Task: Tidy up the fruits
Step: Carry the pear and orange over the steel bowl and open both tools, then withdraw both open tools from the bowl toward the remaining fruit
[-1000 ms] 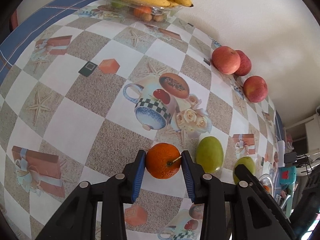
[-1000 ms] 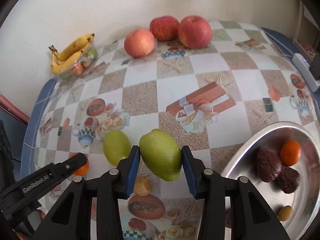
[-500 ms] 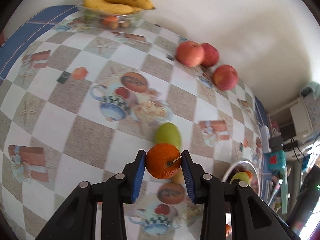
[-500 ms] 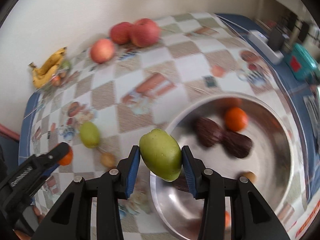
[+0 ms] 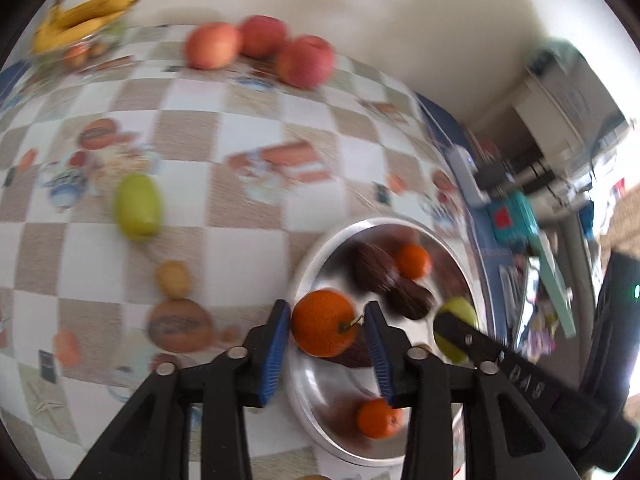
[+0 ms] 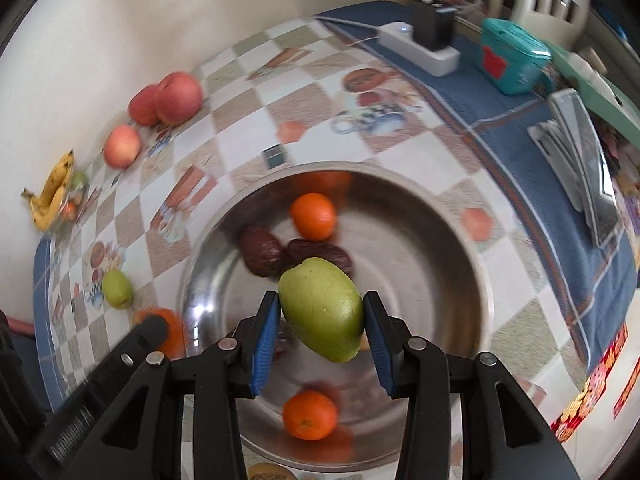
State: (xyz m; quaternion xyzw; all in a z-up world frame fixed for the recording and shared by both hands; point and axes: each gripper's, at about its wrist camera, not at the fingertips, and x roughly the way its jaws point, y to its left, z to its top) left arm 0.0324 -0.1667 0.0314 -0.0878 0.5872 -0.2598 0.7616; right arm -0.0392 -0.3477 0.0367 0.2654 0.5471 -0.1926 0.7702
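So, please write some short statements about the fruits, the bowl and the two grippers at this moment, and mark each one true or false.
1. The right gripper holds a green mango above the metal bowl. True.
2. The left gripper is empty. False: its fingers clamp an orange.
3. Three red apples lie near the wall. True.
4. The bowl holds no fruit. False: two oranges and dark brown fruits lie in it.
5. A second green mango lies on the tablecloth. True.
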